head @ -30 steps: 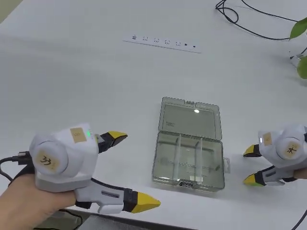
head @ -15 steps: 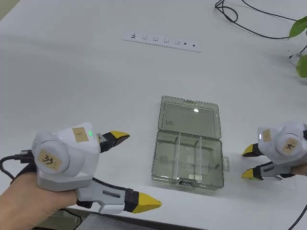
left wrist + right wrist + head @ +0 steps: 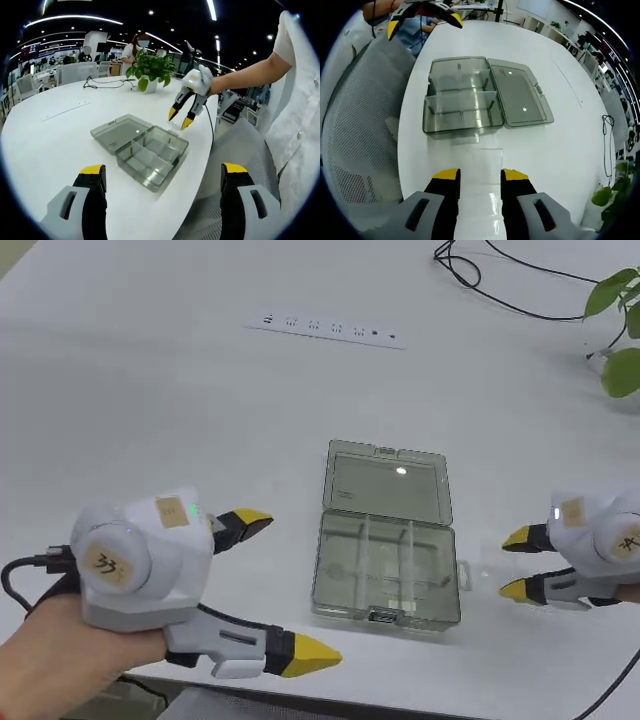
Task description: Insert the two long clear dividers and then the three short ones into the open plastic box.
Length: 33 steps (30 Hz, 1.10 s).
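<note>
While both grippers hover above the white table (image 3: 150, 410), I read their states as follows. The left gripper (image 3: 278, 586) sits at the near-left edge with its jaws spread wide and nothing between them; its own view confirms this (image 3: 163, 169). The right gripper (image 3: 517, 563) sits just to the right of the plastic box (image 3: 385, 615), jaws parted by a narrower gap and holding nothing (image 3: 480, 174).

The plastic box lies between the two grippers, near the front edge of the table. Its lid (image 3: 386, 478) is folded flat back on the far side. Two long dividers (image 3: 365, 552) stand upright in the tray, running front to back and splitting it into three lanes.

Clear flat pieces (image 3: 481, 150) lie on the table just beside the right wall of the box, directly ahead of the right gripper's jaws and apart from them. I cannot tell their count.

A power strip (image 3: 325, 327) lies well beyond the box, with a black cable (image 3: 470, 278) and a plant (image 3: 615, 335) at the far right.
</note>
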Motion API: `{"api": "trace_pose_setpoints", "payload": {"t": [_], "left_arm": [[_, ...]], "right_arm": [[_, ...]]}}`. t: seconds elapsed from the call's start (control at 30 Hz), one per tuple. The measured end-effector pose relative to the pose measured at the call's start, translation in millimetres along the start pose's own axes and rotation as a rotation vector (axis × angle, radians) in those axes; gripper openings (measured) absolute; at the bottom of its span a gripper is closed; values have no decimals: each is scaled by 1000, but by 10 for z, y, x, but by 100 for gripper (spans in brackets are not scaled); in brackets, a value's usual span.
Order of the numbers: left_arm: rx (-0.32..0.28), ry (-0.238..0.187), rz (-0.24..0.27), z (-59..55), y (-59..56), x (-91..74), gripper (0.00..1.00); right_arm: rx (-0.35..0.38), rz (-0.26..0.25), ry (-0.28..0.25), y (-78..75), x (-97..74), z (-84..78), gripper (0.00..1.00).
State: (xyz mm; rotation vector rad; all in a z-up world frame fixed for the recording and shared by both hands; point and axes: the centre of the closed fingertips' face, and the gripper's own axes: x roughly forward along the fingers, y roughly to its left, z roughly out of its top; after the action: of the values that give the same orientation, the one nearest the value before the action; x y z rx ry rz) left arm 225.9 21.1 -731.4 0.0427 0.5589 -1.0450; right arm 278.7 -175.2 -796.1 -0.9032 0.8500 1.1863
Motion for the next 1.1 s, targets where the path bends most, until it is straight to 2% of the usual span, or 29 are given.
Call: {"api": "trace_pose_setpoints", "payload": {"t": [0.1,0.3,0.37,0.47,0.63,0.73,0.77,0.83,0.87,0.9,1.1], "left_arm": [[-15,-15,-5,75,-15,20,96],[-34,-44,-20,249,-87,76,93],[-76,-53,-29,314,-126,109,91],[-106,-93,-50,445,-200,151,88],[-192,-133,-83,584,-295,206,82],[-243,-142,-95,621,-325,234,78],[-270,-132,-103,611,-343,248,75],[-287,-145,-112,637,-367,259,70],[-318,-144,-120,644,-385,268,68],[-370,-140,-137,654,-420,277,65],[-460,-151,-199,691,-519,322,51]], "right_arm": [[-20,-35,-18,-17,-86,99,32],[-51,-82,-68,76,-314,420,32],[-62,-95,-88,121,-390,540,32],[-81,-107,-107,194,-472,691,32],[-123,-129,-130,330,-592,936,32],[-157,-147,-125,372,-623,1019,33],[-166,-152,-124,380,-632,1040,33],[-175,-156,-126,401,-647,1082,33],[-180,-158,-128,418,-657,1111,33],[-184,-160,-128,427,-662,1127,33],[-206,-173,-140,475,-695,1241,33]]}}
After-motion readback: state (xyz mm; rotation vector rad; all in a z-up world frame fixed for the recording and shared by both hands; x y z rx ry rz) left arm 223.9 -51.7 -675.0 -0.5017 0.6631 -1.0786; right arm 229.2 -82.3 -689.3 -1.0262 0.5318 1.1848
